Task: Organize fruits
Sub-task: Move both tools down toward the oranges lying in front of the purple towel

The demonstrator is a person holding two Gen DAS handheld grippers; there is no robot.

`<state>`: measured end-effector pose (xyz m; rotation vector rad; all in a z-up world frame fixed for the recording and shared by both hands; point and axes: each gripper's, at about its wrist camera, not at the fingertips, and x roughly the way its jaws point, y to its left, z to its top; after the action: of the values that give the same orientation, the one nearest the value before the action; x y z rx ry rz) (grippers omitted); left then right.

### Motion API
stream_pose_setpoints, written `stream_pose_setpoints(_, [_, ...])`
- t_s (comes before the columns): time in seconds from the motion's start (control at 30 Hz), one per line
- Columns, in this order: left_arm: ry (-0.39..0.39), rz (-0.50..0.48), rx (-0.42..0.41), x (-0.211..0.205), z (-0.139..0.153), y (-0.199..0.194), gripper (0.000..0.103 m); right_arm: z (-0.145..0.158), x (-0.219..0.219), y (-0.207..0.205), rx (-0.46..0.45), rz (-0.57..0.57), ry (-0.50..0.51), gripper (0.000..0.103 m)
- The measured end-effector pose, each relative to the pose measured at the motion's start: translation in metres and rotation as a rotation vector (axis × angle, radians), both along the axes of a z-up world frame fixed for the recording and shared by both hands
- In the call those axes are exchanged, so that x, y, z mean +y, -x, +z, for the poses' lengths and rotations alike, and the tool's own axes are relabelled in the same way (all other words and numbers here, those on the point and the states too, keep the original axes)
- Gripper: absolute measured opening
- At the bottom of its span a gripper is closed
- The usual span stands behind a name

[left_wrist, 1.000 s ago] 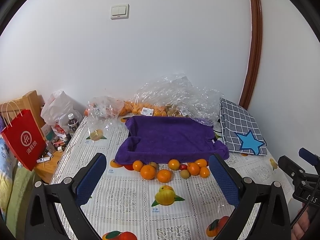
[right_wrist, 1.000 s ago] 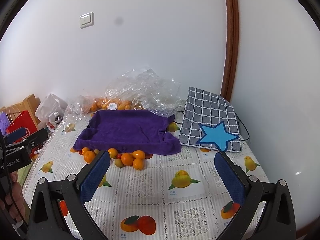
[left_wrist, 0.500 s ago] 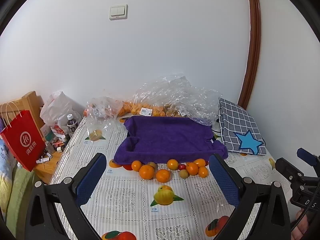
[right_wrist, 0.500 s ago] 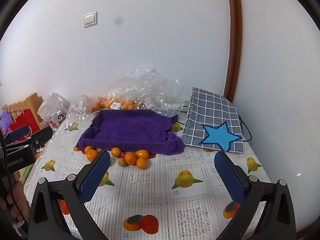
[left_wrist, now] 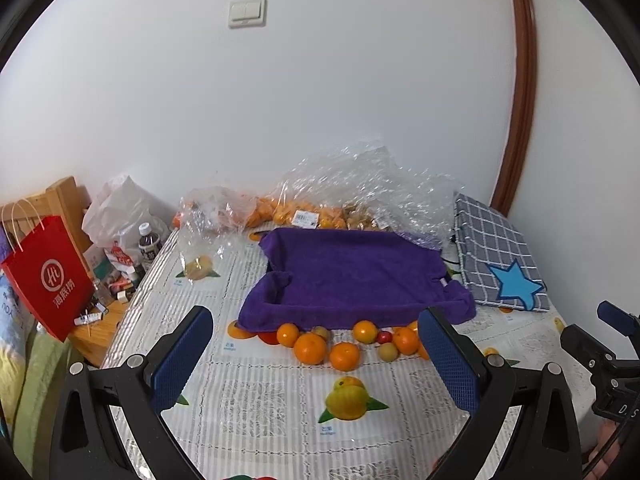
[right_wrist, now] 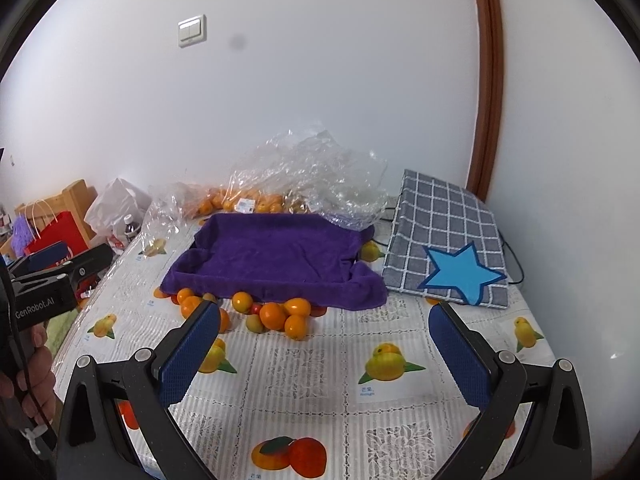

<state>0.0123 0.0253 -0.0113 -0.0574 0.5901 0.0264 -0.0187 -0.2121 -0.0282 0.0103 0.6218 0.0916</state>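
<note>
Several loose oranges (left_wrist: 310, 347) (right_wrist: 273, 316), with a few small greenish and red fruits among them, lie in a row on the tablecloth against the front edge of a tray covered by a purple towel (left_wrist: 356, 276) (right_wrist: 276, 252). The towel tray holds nothing. My left gripper (left_wrist: 316, 334) is open and hovers short of the fruit row. My right gripper (right_wrist: 326, 324) is open too, above the cloth to the right of the fruits. Neither holds anything.
Clear plastic bags (left_wrist: 360, 184) with more oranges sit behind the tray by the wall. A grey checked pouch with a blue star (right_wrist: 448, 252) lies right of the tray. A red paper bag (left_wrist: 50, 276), a white bag and a bottle (left_wrist: 149, 240) stand off the table's left edge.
Both grippers have drifted slightly forward and down toward the fruit row; the view shifts a little. Both stay open and nothing on the table has moved.
</note>
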Motion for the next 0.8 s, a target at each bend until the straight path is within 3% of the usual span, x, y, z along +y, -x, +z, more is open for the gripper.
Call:
stream_pose_setpoints(0.27, [0.003, 0.027, 0.078, 0.018, -0.046, -0.032, 0.103, -0.042, -0.004, -0.033, 0.043, -0.008, 0.007, 0.101])
stream_pose_setpoints(0.43, [0.011, 0.048, 0.137, 0.031, -0.079, -0.048, 0.101, -0.075, -0.003, -0.059, 0.092, 0.010, -0.024, 0.088])
stream_pose_setpoints(0.63, [0.010, 0.053, 0.187, 0.041, -0.112, -0.062, 0.090, -0.110, 0.010, -0.083, 0.127, 0.035, -0.025, 0.082])
stream_pose_setpoints(0.8, [0.043, 0.052, 0.254, 0.051, -0.140, -0.074, 0.068, -0.137, 0.017, -0.107, 0.233, 0.099, -0.105, 0.062])
